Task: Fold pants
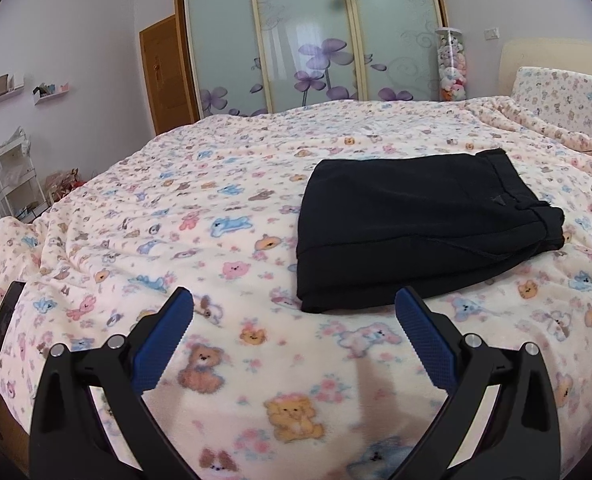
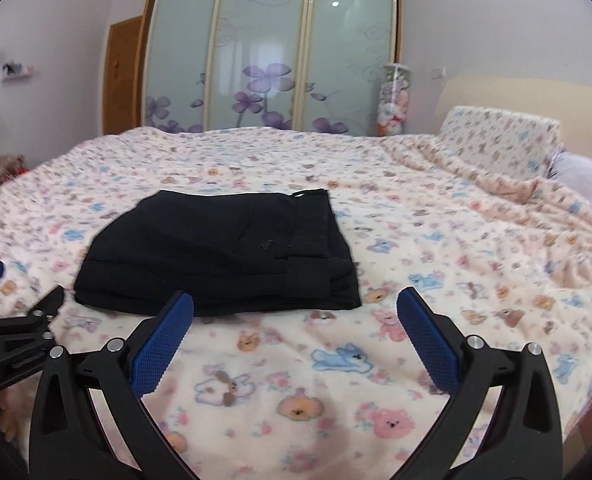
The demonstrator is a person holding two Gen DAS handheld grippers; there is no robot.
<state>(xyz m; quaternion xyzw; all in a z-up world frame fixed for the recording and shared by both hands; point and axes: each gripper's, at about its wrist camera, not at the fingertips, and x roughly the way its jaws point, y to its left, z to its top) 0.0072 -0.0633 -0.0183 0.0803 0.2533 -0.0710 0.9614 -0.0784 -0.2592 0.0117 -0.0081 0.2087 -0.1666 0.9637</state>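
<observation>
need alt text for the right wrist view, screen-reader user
Black pants lie folded into a compact rectangle on a bed with a cartoon-animal blanket, just beyond the open, empty right gripper with blue fingers. The left gripper shows at the left edge, and a sliding wardrobe with purple flowers stands behind the bed.

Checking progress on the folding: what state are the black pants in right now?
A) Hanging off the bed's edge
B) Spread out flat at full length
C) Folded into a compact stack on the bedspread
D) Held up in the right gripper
C: the black pants lie as a layered, compact stack on the bedspread, and both the left gripper and the right gripper are open and empty.
</observation>
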